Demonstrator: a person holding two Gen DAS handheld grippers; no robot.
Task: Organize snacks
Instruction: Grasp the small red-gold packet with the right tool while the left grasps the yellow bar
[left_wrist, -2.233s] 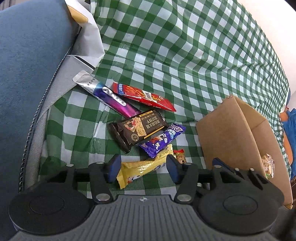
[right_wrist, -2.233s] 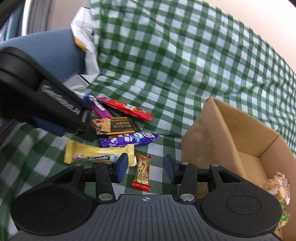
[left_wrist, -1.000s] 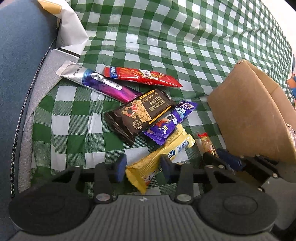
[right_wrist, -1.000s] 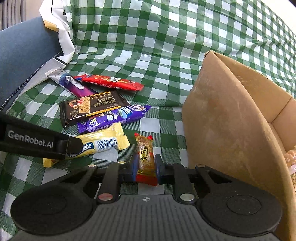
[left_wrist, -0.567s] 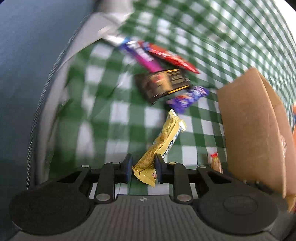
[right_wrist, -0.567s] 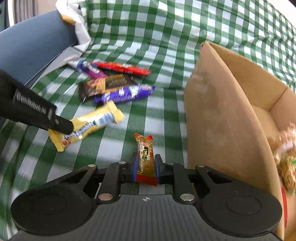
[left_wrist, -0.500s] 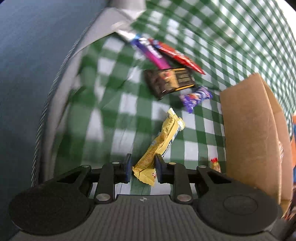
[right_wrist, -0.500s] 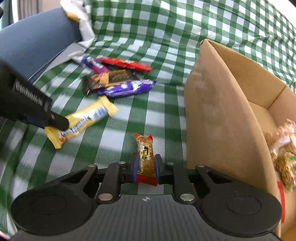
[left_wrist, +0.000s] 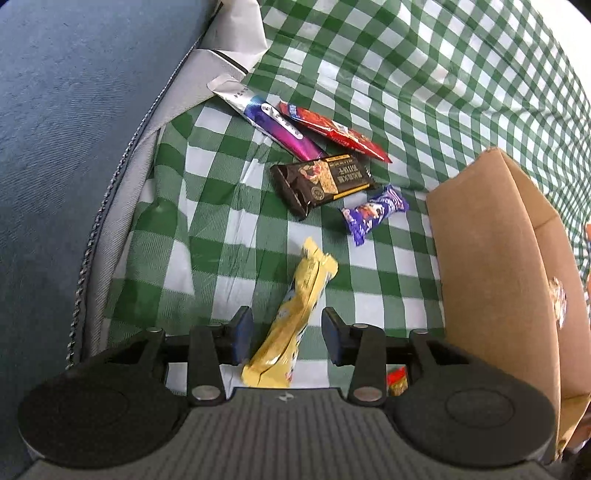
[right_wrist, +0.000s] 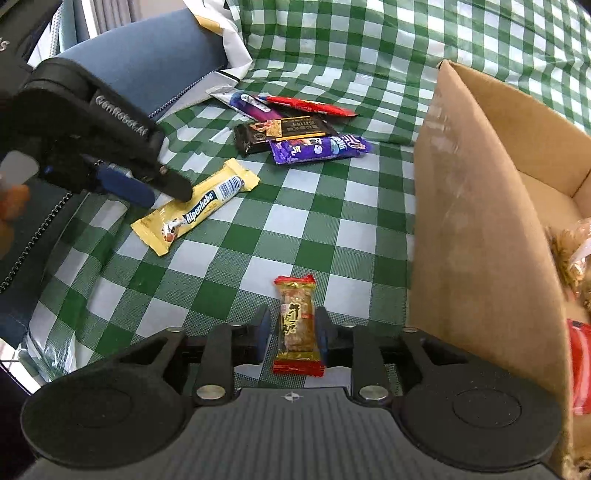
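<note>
My left gripper (left_wrist: 287, 338) is open, its fingers apart on either side of a yellow Alpenliebe bar (left_wrist: 291, 325) that lies on the green checked cloth; the bar also shows in the right wrist view (right_wrist: 195, 210). My right gripper (right_wrist: 291, 336) has opened slightly around a small red-and-gold snack (right_wrist: 297, 325), which rests on the cloth. A black bar (left_wrist: 321, 181), a purple bar (left_wrist: 373, 212), a red pack (left_wrist: 332, 131) and a purple-silver pack (left_wrist: 266, 123) lie farther off. The cardboard box (right_wrist: 476, 206) stands at the right.
A blue cushion (left_wrist: 66, 129) with a grey zipped edge borders the cloth on the left. White paper (left_wrist: 240, 37) lies at the far left corner. The box holds several wrapped snacks (right_wrist: 572, 251). Checked cloth (left_wrist: 424, 74) stretches beyond the packs.
The left gripper carried the yellow bar away from the pile toward me and has let go of it. The right gripper, shut on the small snack, has loosened its fingers.
</note>
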